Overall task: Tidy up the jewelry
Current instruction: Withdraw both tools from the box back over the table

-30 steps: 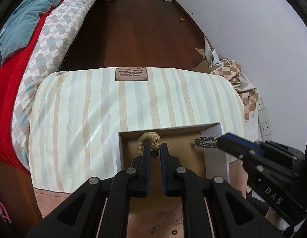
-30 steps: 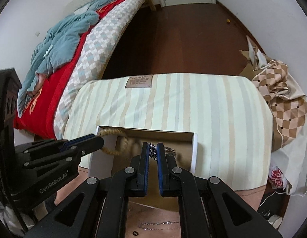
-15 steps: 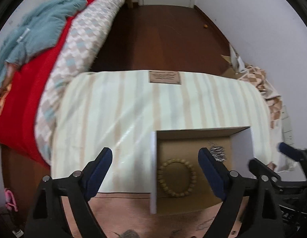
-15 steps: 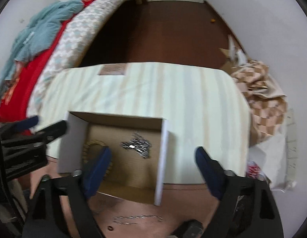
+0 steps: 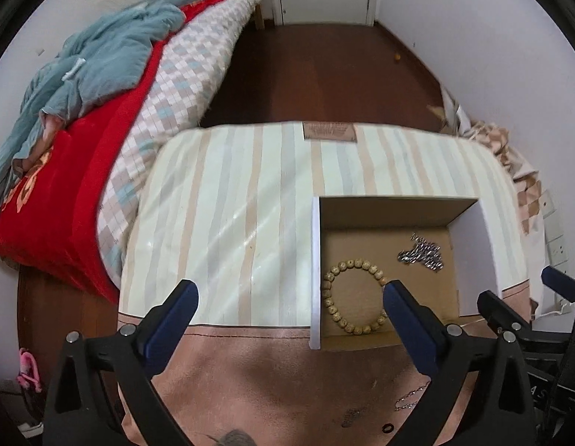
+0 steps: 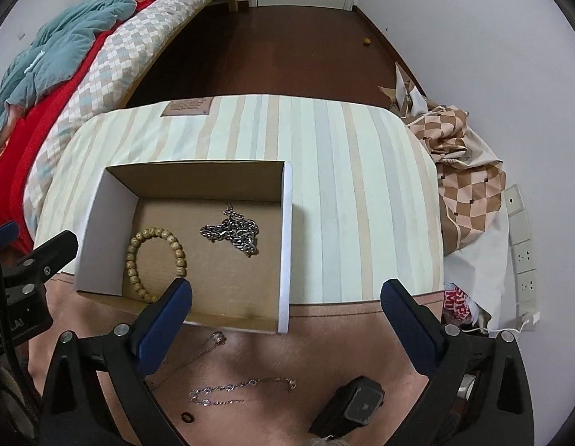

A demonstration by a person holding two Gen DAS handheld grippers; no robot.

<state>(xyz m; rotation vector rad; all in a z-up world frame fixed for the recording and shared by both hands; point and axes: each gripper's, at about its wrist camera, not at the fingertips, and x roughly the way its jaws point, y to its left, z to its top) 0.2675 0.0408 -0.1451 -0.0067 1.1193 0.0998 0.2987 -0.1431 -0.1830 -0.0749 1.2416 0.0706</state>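
A white cardboard box [image 6: 285, 245] with a brown inside stands on the striped cushion; it also shows in the left wrist view [image 5: 315, 260]. In it lie a wooden bead bracelet [image 6: 153, 260] [image 5: 352, 297] and a bunched silver chain [image 6: 233, 232] [image 5: 421, 252]. My left gripper [image 5: 287, 308] is open and empty, above the box's near left. My right gripper [image 6: 285, 308] is open and empty, above the box's near edge. On the pink surface in front lie a thin silver chain [image 6: 243, 390], a thin necklace [image 6: 209, 345], a small black ring [image 6: 187, 417] and a black smartwatch [image 6: 361, 401].
A bed with red and checked covers [image 6: 101, 48] stands to the left. Dark wood floor [image 6: 269, 44] lies beyond. Crumpled checked cloth [image 6: 465, 156] and wall sockets [image 6: 521, 238] are at the right by the white wall.
Both grippers opened and pulled back and up. The bead bracelet left the left gripper and the silver chain left the right gripper; both now lie in the box.
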